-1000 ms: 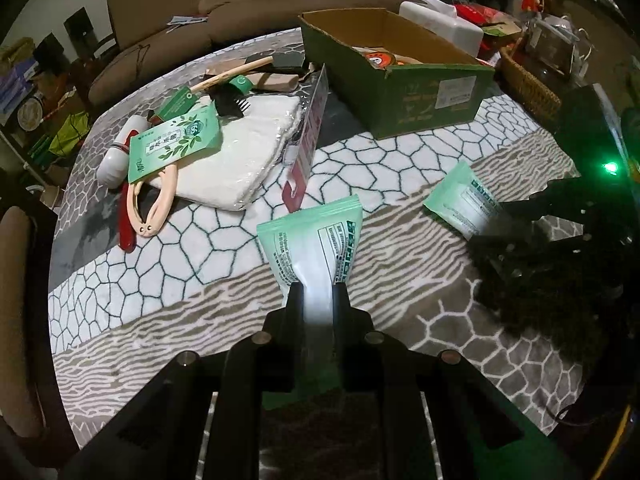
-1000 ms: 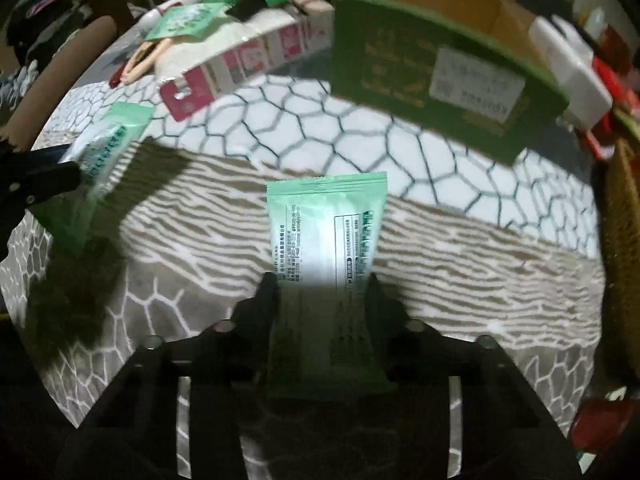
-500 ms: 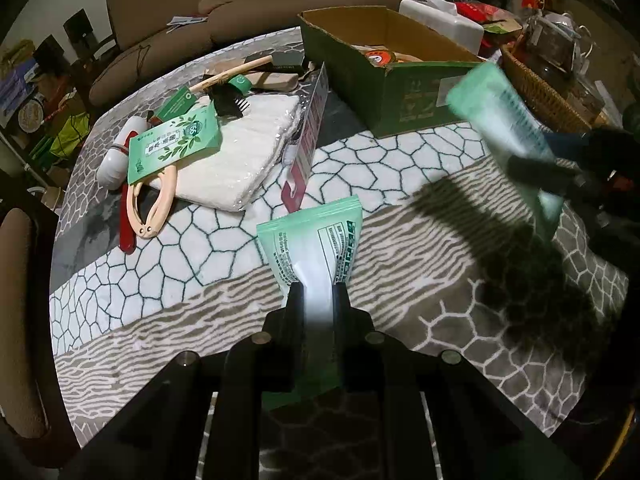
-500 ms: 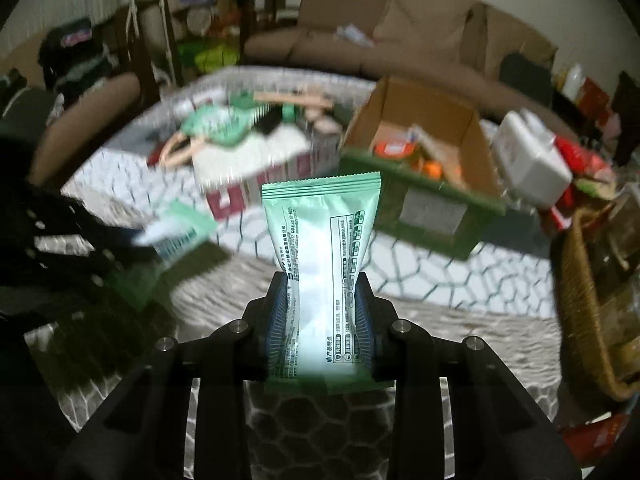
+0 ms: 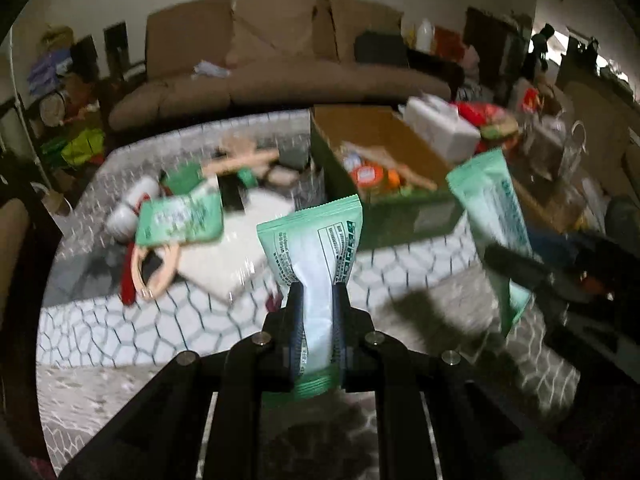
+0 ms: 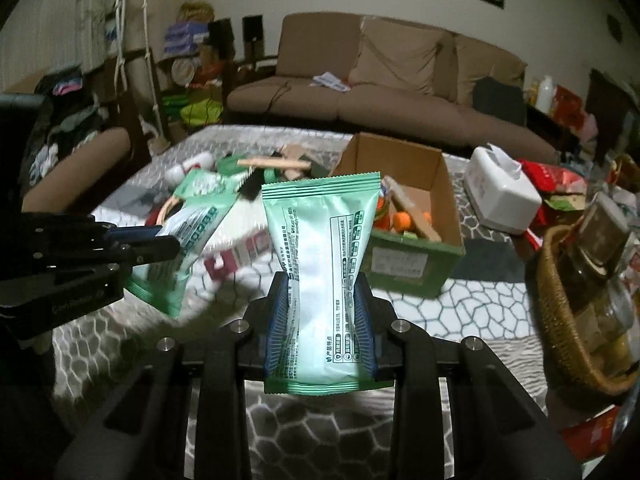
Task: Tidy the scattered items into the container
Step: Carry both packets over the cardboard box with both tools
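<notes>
In the left wrist view my left gripper (image 5: pixel 318 292) is shut on a mint-green snack packet (image 5: pixel 312 240), which is held up off the patterned tablecloth. My right gripper (image 6: pixel 322 280) is shut on a second mint-green packet (image 6: pixel 320 248), also in the air. Each gripper shows in the other's view: the right gripper (image 5: pixel 516 268) with its packet (image 5: pixel 488 208) at the right, the left gripper (image 6: pixel 160 242) with its packet (image 6: pixel 188 232) at the left. The green cardboard box (image 5: pixel 400 216) (image 6: pixel 404 260) stands open beyond both packets, with orange-labelled items inside.
Left of the box lie a green pouch (image 5: pixel 180 218), a white cloth (image 5: pixel 224 256), a beige clip tool (image 5: pixel 154 276), a wooden brush (image 6: pixel 276 164) and a red-and-white card (image 6: pixel 236 258). A white tissue box (image 6: pixel 502 196) and a wicker basket (image 6: pixel 560 292) with bottles stand at the right. A brown sofa is behind.
Both grippers have risen off the table with their packets, the right one first. Both views have tipped upward, so the sofa and wall now show.
</notes>
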Tool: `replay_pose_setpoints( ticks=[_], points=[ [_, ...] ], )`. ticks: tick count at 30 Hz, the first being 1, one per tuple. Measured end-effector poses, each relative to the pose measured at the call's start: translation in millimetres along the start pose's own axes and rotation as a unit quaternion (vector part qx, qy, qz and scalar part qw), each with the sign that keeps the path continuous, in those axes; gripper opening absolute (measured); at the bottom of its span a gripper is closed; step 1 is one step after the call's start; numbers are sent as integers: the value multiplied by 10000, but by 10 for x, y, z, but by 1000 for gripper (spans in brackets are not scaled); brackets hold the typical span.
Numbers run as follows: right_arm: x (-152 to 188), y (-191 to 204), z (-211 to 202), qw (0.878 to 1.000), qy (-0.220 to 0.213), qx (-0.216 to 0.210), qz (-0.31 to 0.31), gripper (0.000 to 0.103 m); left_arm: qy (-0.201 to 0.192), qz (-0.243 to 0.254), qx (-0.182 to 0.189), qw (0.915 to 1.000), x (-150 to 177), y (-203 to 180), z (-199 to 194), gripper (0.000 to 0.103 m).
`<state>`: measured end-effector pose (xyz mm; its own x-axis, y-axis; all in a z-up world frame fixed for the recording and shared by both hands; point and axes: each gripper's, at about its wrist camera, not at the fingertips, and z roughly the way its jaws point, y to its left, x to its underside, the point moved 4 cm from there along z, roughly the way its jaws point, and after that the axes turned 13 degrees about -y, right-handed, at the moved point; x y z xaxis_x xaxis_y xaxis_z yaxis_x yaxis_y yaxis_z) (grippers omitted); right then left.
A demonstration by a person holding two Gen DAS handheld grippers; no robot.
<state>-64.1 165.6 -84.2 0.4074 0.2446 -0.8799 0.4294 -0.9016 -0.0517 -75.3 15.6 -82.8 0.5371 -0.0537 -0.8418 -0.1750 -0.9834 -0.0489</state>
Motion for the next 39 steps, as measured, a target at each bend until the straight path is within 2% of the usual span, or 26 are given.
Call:
replay_pose_setpoints(
  ticks=[4, 9, 15, 20, 29, 39],
  points=[
    [-157, -3, -49, 9988, -303, 295, -232, 29, -338, -138, -256, 9990, -229, 87, -48, 14],
    [-258, -7, -134, 9988, -454, 204, 16, 30, -573, -178, -568, 9966, -394, 190, -132, 14],
    [-348, 19, -310, 9972, -705, 232, 93, 30, -725, -24, -670, 9951, -409, 147, -306, 14],
    [-407, 9, -478, 9955, -877, 336, 101, 30, -973, -119, -548, 9937, -414, 155, -509, 14],
    [-433, -117, -605, 9931, -1071, 460, 142, 30, -1066, -158, -267, 9938, -402, 148, -565, 14],
    [-347, -348, -421, 9956, -832, 405, 124, 31, -1061, -129, 34, 9943, -511, -69, -307, 14]
  ],
)
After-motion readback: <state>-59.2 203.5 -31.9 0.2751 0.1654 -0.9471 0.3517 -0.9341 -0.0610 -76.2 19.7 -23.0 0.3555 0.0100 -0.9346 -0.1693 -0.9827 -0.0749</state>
